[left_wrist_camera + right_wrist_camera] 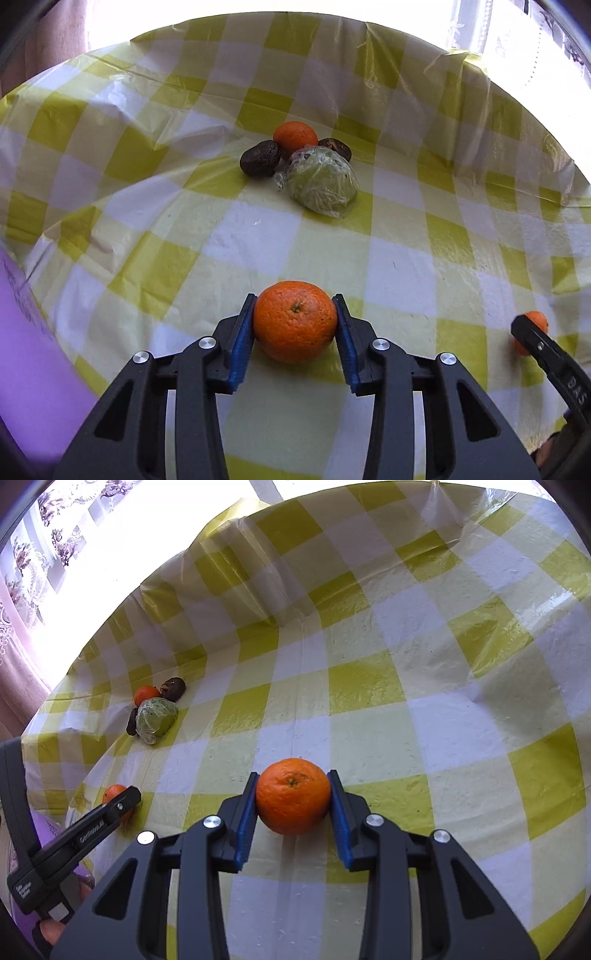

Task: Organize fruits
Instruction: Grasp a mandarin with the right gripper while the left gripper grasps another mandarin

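Left claw [295, 321] clamped on an orange [294, 319]. Right claw [293, 795] clamped on another orange [293, 795]. Far ahead of both on the worktop [406, 258], a fruit pile [321, 177].

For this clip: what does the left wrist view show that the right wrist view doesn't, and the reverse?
Only the left wrist view shows both dark brown fruits in full, one left of the pile's orange and one behind the wrapped green item.

Only the right wrist view shows the floral curtain and the long bare stretch of checked tablecloth.

Both show the pile, orange and wrapped green item, and both grippers, the left gripper and right gripper, each shut on an orange: left, right.
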The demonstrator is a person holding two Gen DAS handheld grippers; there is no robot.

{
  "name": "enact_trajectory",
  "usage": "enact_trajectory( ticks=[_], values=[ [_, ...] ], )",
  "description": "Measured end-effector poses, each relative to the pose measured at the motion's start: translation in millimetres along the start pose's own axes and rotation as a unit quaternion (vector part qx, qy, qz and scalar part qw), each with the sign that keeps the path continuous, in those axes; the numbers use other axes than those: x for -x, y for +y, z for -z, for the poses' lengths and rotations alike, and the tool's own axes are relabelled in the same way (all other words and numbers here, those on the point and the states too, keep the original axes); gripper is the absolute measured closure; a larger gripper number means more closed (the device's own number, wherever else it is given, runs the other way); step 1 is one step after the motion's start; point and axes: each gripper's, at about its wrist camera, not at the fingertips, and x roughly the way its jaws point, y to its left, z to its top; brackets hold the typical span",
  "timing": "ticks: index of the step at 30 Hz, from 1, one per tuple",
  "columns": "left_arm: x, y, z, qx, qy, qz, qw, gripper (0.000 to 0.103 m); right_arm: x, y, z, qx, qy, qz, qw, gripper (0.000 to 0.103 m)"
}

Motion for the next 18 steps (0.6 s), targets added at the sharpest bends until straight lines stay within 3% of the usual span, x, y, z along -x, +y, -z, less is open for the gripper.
enact_trajectory(
  ticks=[5, 10, 13, 18],
  values=[
    [43, 3, 49, 0.018, -0.020, 0.061, 0.9978, 0.065, 0, 0, 0, 0.000, 0.000, -0.002, 1.000, 0.067],
    [73, -5, 81, -0.013, -0.055, 0.075, 0.9956, 0.065, 1, 0, 0, 0.001, -0.001, -0.007, 1.000, 0.067],
    [81, -12, 85, -0.038, -0.077, 0.079, 0.9932, 0.065, 1, 0, 0, 0.001, -0.002, -0.008, 1.000, 0.067],
    [78, -8, 83, -0.032, -0.069, 0.090, 0.9930, 0.065, 0, -1, -1, 0.002, 0.000, -0.009, 1.000, 0.067]
  ],
)
